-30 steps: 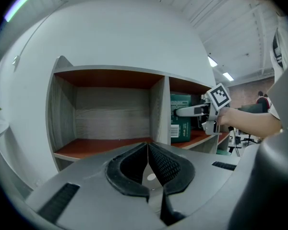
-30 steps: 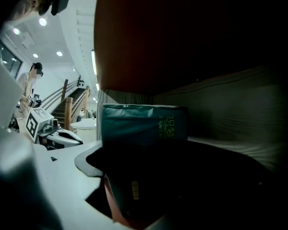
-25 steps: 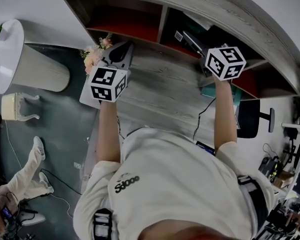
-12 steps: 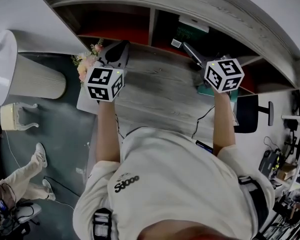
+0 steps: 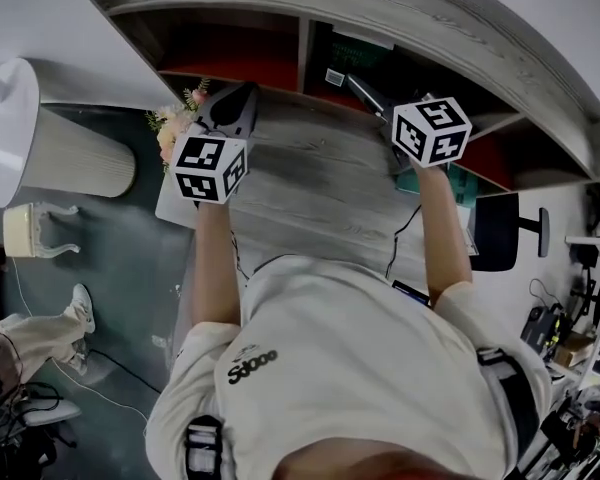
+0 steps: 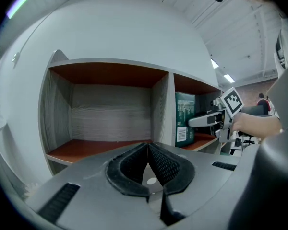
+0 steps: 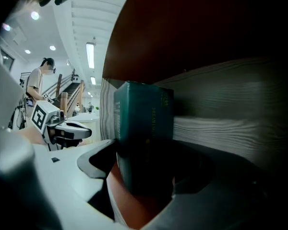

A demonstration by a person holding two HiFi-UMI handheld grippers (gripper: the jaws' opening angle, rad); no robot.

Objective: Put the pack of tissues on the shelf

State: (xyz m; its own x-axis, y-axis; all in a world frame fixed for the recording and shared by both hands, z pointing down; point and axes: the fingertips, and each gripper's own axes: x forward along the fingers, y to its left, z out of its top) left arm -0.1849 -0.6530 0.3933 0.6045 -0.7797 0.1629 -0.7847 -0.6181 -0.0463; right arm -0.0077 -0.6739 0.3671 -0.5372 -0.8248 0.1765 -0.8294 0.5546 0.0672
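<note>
1. The dark green rectangular pack of tissues (image 7: 144, 128) stood upright on the red-brown floor of the shelf compartment just right of the upright divider, near that floor's front edge at its divider end. Whether it touched the divider we could not tell.
2. The right gripper (image 7: 149, 169) straddled the pack low down, one jaw on each side. Its jaws stood wide and were closing. A strip of floor showed between one pad and the pack, so we judged the pads were not pressing it.
3. We judged the pack as good as placed, and the step in hand to be settling it and freeing the gripper. Tall and narrow, it would tip easily, so any further push should have come low, both pads meeting it evenly.
4. To let go well, we would have spread the jaws clear of both sides, then drawn straight back over the front edge without twisting.
5. The grey wood-grain shelf (image 6: 161, 104) had its roof close above the pack, so the withdrawal had to run level.
6. The left gripper (image 6: 148, 147) hovered before the left compartment, above the grey wood-grain worktop (image 5: 320, 178), jaws pressed together on nothing. We judged it had no part here.
</note>
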